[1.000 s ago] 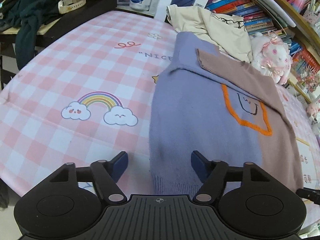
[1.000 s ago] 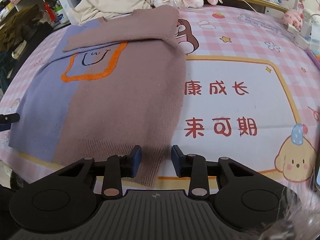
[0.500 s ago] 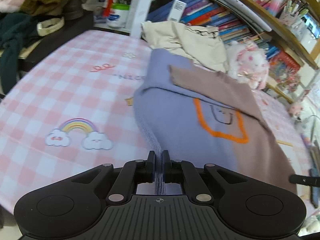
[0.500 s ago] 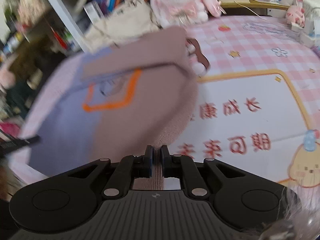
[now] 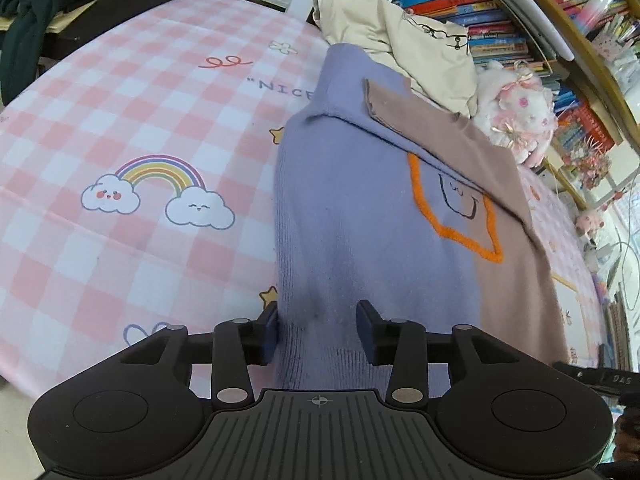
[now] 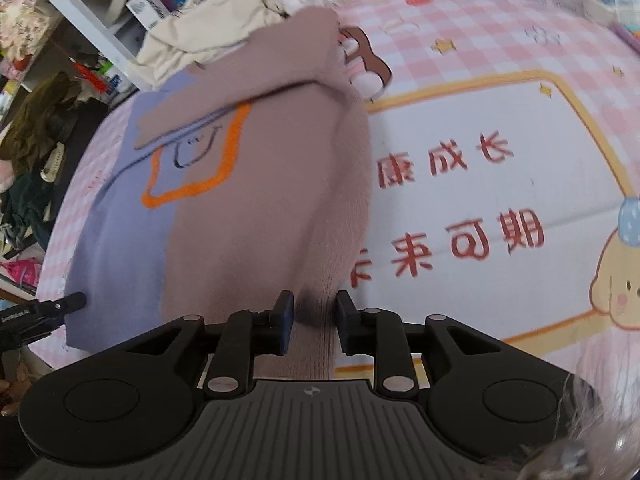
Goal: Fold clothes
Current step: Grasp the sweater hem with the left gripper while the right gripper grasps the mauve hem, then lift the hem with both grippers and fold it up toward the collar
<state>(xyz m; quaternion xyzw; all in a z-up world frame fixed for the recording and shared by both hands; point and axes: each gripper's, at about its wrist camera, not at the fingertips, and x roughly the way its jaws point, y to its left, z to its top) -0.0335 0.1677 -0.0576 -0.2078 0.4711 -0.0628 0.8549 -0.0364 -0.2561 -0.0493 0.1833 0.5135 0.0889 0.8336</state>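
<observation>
left tool (image 5: 318, 332) parted | right tool (image 6: 314, 322) parted | both straddling sweater (image 5: 372, 216) hem

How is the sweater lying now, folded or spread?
Partly folded: the sweater has both sleeves laid across its chest, while its body still lies full length on the mat, hem between both grippers' open jaws.

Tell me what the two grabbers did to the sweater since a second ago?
Both pinched the sweater's bottom hem half a second ago. Now the left gripper and right gripper have opened again, the hem loose between their fingers. The sleeve stays folded across the chest, and the cream shirt and plush bunny haven't moved.
</observation>
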